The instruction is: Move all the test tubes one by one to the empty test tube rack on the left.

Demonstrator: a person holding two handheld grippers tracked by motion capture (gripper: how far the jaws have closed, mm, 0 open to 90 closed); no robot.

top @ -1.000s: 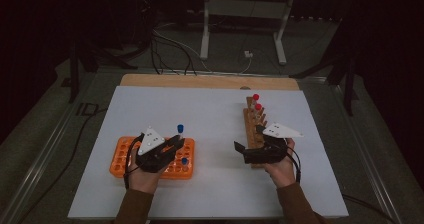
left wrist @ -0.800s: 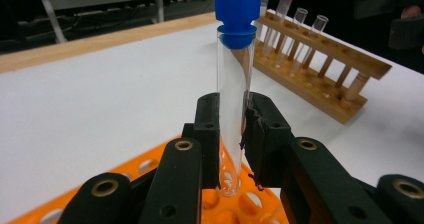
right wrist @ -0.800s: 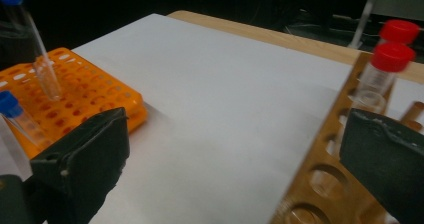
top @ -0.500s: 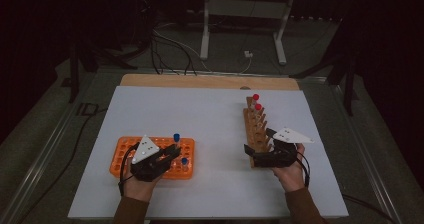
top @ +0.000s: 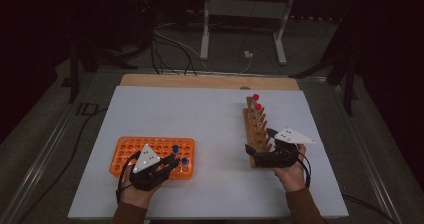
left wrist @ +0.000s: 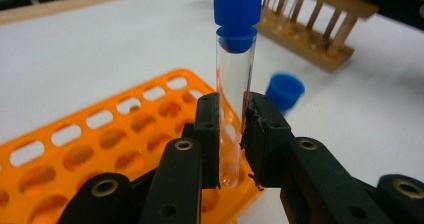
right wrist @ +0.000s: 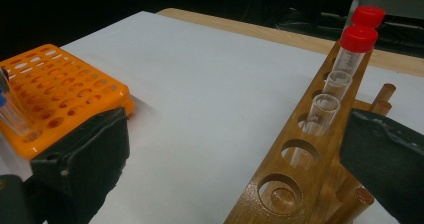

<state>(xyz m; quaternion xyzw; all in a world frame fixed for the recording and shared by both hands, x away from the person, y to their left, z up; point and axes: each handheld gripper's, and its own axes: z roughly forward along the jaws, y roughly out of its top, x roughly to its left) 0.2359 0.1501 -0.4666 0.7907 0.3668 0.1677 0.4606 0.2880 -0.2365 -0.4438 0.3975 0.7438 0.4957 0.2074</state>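
My left gripper is shut on a clear tube with a blue cap, held upright. The tube's lower end sits in a hole at the near right corner of the orange rack. In the high view this gripper is over the orange rack's right end, with the held tube's cap above it. A second blue-capped tube stands in the rack beside it. My right gripper stands open at the near end of the wooden rack, its jaws wide on either side of that rack.
The wooden rack holds two red-capped tubes at its far end and two uncapped clear tubes nearer me. A white sheet covers the table. Cables and a stand's legs lie on the dark floor beyond the far edge.
My left gripper has come down and toward me with the blue-capped tube, bringing its lower end into the orange rack. The right gripper has stayed by the wooden rack's near end.
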